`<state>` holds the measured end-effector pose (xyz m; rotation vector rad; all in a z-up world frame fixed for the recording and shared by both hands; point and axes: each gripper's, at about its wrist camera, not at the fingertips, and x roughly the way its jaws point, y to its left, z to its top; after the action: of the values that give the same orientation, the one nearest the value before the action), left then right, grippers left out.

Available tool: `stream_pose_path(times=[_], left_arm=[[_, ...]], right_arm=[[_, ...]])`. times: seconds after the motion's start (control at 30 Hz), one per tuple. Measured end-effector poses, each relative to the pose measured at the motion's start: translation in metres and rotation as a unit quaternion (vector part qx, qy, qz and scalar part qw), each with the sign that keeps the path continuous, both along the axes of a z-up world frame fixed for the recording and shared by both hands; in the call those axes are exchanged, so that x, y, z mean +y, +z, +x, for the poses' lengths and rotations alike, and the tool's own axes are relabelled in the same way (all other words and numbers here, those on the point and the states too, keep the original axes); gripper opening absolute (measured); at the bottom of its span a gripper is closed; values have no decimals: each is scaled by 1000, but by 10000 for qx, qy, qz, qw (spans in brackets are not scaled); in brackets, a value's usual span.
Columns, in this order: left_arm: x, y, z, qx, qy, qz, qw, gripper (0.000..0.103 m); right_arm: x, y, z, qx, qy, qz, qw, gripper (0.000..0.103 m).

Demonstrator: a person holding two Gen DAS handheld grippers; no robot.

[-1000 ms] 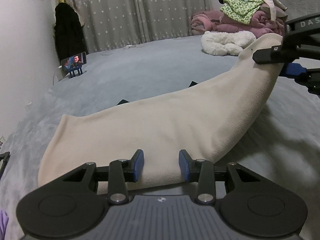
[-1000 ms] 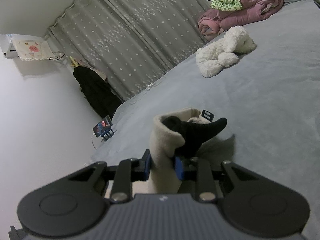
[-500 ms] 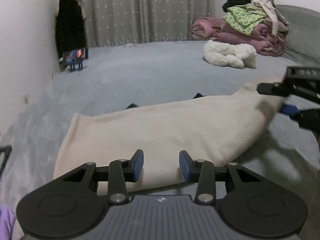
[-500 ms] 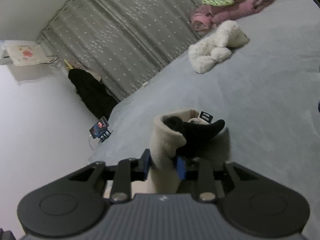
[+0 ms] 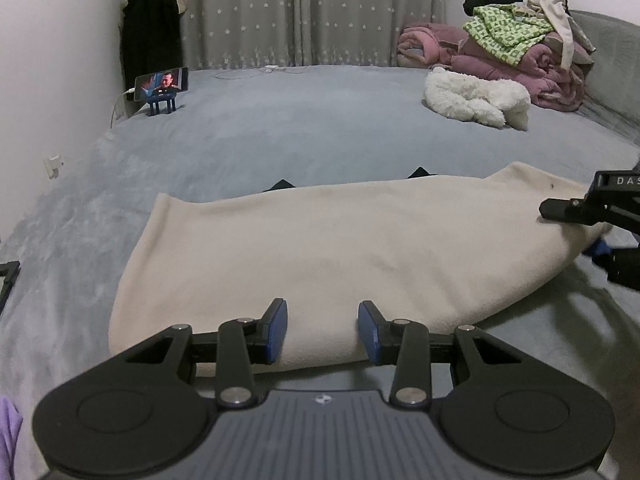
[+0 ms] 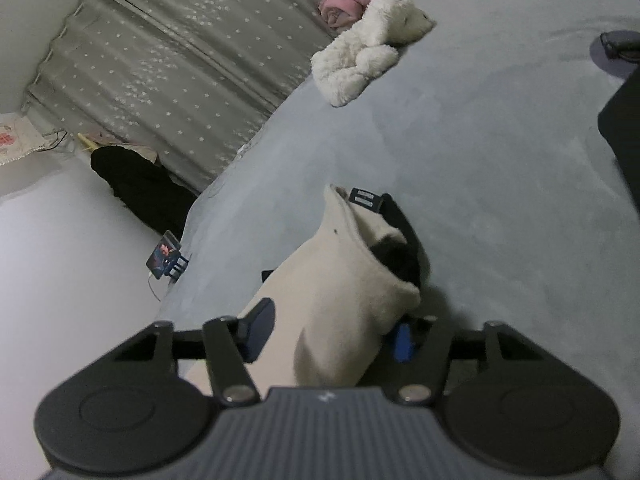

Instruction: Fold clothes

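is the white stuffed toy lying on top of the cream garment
No, the white stuffed toy lies apart on the grey bed, well beyond the cream garment, near the pink blanket pile.

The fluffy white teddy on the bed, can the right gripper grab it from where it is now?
Probably not yet. The fluffy white teddy lies far up the grey bed, and the right gripper, jaws opening, has the cream garment between them. Only bare bed lies between, so it could move closer.

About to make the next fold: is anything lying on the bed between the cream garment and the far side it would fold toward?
Nothing visible does. Beyond the cream garment the grey bedspread is bare; the white plush toy and the phone on its stand sit well back. The right gripper is opening with the garment's end between its fingers.
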<state>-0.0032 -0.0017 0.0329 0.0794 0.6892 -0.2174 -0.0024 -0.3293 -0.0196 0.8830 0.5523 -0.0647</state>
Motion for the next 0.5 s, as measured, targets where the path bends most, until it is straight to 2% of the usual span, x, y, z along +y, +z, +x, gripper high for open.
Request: stream_pose_path(times=[0.03,0.13,0.27,0.4,0.5], left_arm=[[1,0,0,8,2,-11,10000,38],[3,0,2,40,6,-57,10000,38],[9,4,6,134,57,-248,9996,38],[13,6,7,182,111,-387,9990,38],[12,8,5,178,65,-395,9990,38]], right_arm=[[1,1,0,-8,-13,-90,10000,34],[3,7,-2,-132,34,-318,9994,26],[15,21,-4,-378,178,-795,9960,23],[38,38,-9,-649,350,-1676,9831,22],[49,47,-15,-765,408,-1970,9766,22]])
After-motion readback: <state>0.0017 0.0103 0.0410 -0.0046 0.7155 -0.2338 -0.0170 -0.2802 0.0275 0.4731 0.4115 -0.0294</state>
